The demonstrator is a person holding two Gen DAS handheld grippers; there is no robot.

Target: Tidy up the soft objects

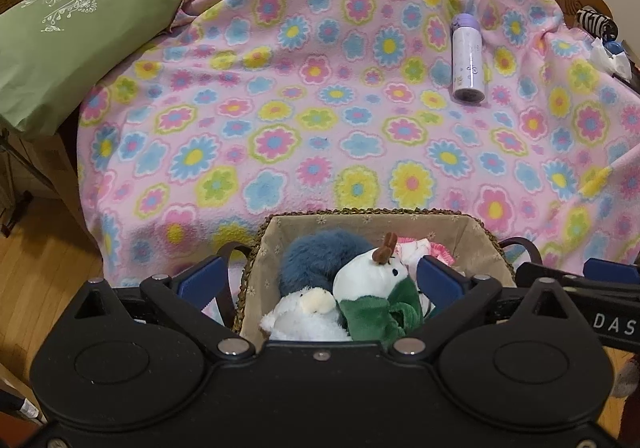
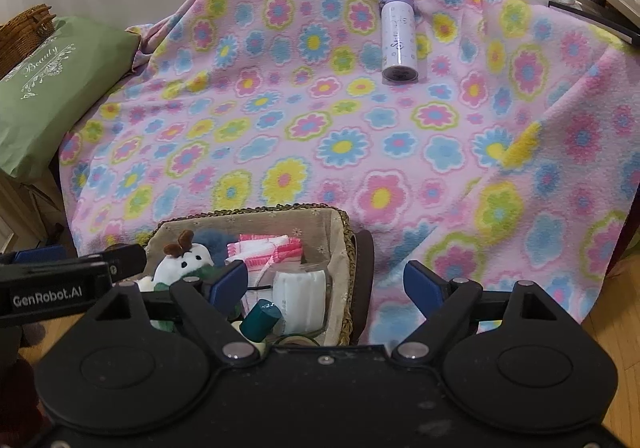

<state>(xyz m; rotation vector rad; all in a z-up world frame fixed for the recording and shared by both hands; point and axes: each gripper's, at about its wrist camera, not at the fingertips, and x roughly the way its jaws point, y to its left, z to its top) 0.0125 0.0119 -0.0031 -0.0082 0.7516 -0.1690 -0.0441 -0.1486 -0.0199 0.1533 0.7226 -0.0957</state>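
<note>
A pink fleece blanket (image 1: 320, 108) printed with bright flowers drapes over the bench, wooden floor showing at its sides; a green pillow (image 1: 68, 36) lies at the left edge, a white bottle with a purple cap (image 1: 468, 60) rests on its side further back. At the near edge sits a woven basket (image 1: 492, 240) with a cloth lining; inside it are a white plush toy with a green scarf (image 1: 372, 288), a blue fluffy toy (image 1: 316, 256), a smaller white plush (image 1: 304, 312) and folded pink-and-white cloths (image 2: 264, 252). The left gripper (image 1: 316, 280) hangs above the toys, fingers spread wide, gripping nothing; the right gripper (image 2: 326, 284) hangs over the basket's right rim, fingers also apart and empty.
</note>
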